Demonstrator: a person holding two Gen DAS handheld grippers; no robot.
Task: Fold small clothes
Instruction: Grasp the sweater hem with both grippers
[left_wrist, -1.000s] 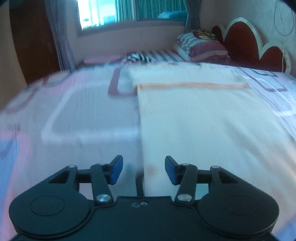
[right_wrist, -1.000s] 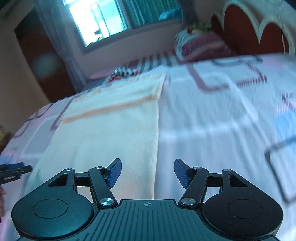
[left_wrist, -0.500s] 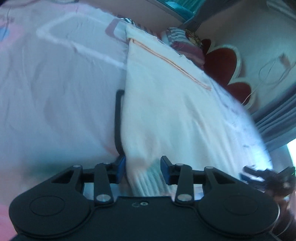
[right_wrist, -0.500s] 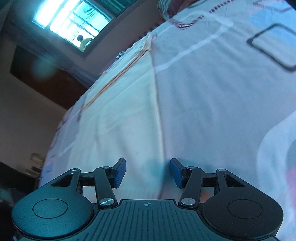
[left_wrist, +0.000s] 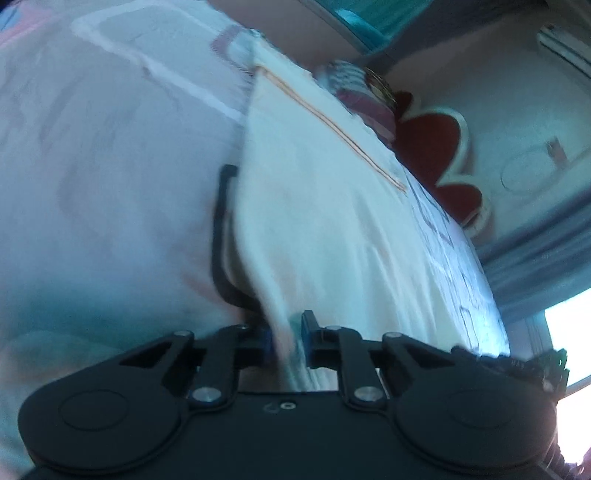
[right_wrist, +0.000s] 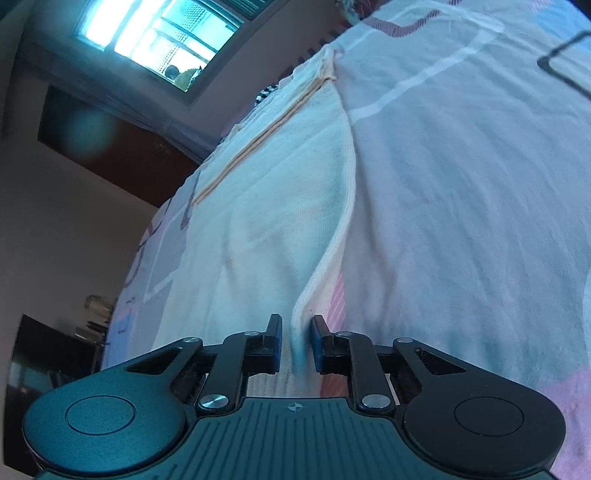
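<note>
Cream cloth (left_wrist: 332, 221) corners are pinched by the left gripper (left_wrist: 286, 341) and right gripper (right_wrist: 296, 345), nearly closed.

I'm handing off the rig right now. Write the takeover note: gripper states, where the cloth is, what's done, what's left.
Left gripper: pinching the near left corner of the cream cloth.
Right gripper: jaws closed to a narrow gap around the cloth's near right edge, which is bunched between them.
Cloth: spread flat on the patterned bedsheet, orange stripe at the far end.
Done: both near corners gripped.
Left: no fold visible yet; likely lift and carry the near edge toward the stripe.
</note>
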